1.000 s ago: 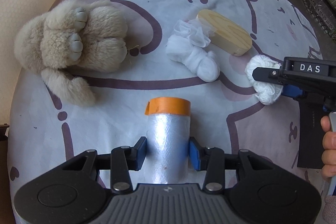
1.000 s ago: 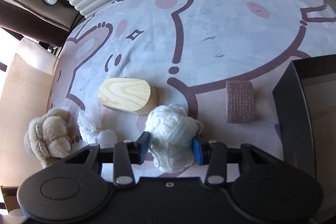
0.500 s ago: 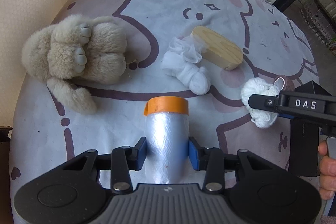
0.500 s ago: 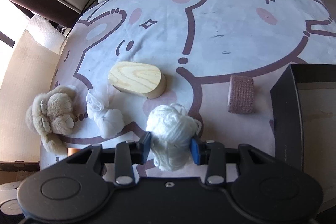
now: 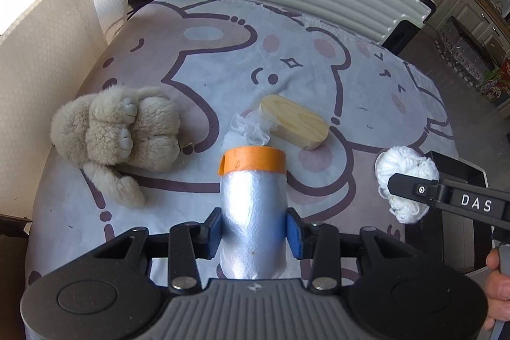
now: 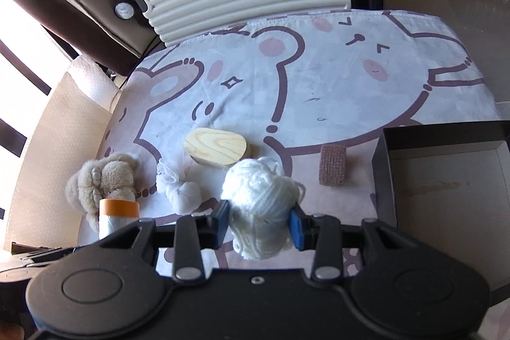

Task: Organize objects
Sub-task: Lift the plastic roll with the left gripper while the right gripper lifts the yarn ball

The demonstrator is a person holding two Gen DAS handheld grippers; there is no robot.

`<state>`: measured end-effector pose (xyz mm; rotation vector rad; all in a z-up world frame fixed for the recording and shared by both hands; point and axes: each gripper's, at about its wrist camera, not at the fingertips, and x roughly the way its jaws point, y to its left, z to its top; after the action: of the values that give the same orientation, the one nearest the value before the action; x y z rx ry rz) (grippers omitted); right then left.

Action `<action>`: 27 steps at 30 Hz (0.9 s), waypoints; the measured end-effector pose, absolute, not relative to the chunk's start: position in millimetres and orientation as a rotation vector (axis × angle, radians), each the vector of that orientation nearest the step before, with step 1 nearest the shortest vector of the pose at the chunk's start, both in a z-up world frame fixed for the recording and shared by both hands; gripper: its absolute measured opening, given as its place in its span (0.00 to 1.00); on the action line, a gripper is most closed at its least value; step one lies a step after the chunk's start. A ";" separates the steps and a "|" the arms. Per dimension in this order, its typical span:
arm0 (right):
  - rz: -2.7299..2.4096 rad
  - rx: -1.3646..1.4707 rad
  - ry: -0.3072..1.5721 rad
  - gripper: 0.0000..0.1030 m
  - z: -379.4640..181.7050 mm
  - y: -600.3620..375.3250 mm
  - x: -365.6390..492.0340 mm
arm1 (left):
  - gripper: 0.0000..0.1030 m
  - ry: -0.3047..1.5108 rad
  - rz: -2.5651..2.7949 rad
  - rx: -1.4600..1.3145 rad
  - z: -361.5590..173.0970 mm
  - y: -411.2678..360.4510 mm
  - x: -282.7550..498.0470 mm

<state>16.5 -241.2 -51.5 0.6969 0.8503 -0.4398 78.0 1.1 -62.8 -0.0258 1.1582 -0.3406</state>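
My left gripper (image 5: 254,231) clamps the silver roll (image 5: 253,212) above the cloth (image 5: 223,59); my right gripper (image 6: 259,223) grips the white yarn ball (image 6: 258,196), near the black box (image 6: 446,180).

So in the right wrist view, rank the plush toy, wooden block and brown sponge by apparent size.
1. plush toy
2. wooden block, close to the toy, so that order is unsure
3. brown sponge, clearly smallest
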 end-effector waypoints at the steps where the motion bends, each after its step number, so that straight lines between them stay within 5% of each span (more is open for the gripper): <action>1: -0.446 0.694 0.843 0.38 -48.3 -240.7 13.7 | 0.41 1.148 -0.343 -0.027 -58.5 2.3 76.3; 27: -0.551 0.480 0.770 0.39 11.8 -220.0 -45.9 | 0.41 0.924 -0.336 0.159 4.7 -9.2 35.9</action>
<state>-45.9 -220.0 11.8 0.4802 0.7700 -0.5508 35.9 -9.2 4.7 0.1585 0.9241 -0.3358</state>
